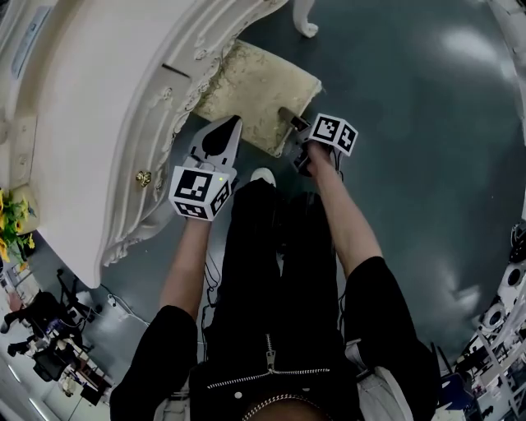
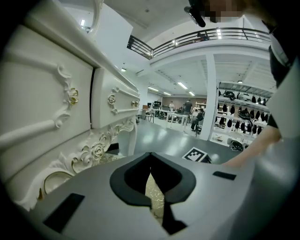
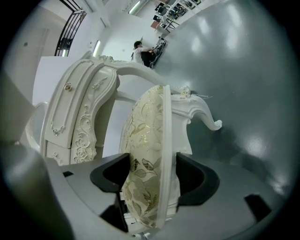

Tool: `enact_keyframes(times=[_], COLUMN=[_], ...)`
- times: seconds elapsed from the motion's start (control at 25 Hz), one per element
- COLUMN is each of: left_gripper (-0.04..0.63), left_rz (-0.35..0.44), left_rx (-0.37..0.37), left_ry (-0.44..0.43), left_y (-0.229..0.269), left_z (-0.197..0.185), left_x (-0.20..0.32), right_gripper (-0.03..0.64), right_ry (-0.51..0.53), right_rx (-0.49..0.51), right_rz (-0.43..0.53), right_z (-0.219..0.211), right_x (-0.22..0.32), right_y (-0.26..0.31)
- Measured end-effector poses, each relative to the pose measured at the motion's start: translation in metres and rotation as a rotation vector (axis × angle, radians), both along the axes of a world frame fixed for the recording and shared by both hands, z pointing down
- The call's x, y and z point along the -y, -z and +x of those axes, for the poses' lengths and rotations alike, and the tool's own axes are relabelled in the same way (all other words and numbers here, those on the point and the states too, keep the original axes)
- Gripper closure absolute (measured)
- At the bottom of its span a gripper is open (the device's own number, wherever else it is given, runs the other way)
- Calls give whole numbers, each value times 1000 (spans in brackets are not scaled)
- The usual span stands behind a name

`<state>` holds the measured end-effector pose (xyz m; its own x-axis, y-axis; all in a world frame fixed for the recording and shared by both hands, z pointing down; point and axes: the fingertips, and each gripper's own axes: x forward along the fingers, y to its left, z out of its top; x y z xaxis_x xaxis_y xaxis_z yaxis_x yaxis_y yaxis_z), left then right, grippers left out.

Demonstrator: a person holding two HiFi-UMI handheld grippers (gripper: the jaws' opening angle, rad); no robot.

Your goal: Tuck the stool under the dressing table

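Observation:
The stool (image 1: 255, 86), a gold-flowered cushion on a white frame, stands on the floor with its far side under the white carved dressing table (image 1: 99, 107). My right gripper (image 1: 294, 123) is at the stool's near right corner. In the right gripper view the seat edge (image 3: 145, 140) fills the gap of the right gripper (image 3: 152, 171), with both pads against it. My left gripper (image 1: 233, 123) hovers over the near left corner, its tips together. In the left gripper view, the left gripper (image 2: 150, 154) holds nothing, and cushion (image 2: 154, 197) shows below the tips.
Table drawers (image 2: 47, 108) with gilded knobs rise close on the left. A curled white leg (image 1: 306, 20) stands beyond the stool. Grey floor (image 1: 427, 123) stretches to the right. My legs (image 1: 271, 247) are behind the stool. Yellow flowers (image 1: 12, 218) sit at the table's left end.

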<state>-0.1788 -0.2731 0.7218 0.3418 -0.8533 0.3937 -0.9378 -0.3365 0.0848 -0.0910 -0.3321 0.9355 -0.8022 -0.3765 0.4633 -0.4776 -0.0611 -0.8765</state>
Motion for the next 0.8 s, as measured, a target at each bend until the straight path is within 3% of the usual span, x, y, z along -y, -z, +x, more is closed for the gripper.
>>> enact_keyframes(times=[0.48, 0.8], left_gripper=[574, 574], left_rz=[15, -6], left_rx=[-41, -8], left_ry=[67, 85], left_y=[-18, -27], left_z=[-16, -36], left_x=[8, 1], right_gripper=[332, 354], right_ry=[46, 62], right_rx=[108, 163], right_rz=[26, 20], right_z=[-97, -147], right_x=[48, 62], right_y=[5, 5])
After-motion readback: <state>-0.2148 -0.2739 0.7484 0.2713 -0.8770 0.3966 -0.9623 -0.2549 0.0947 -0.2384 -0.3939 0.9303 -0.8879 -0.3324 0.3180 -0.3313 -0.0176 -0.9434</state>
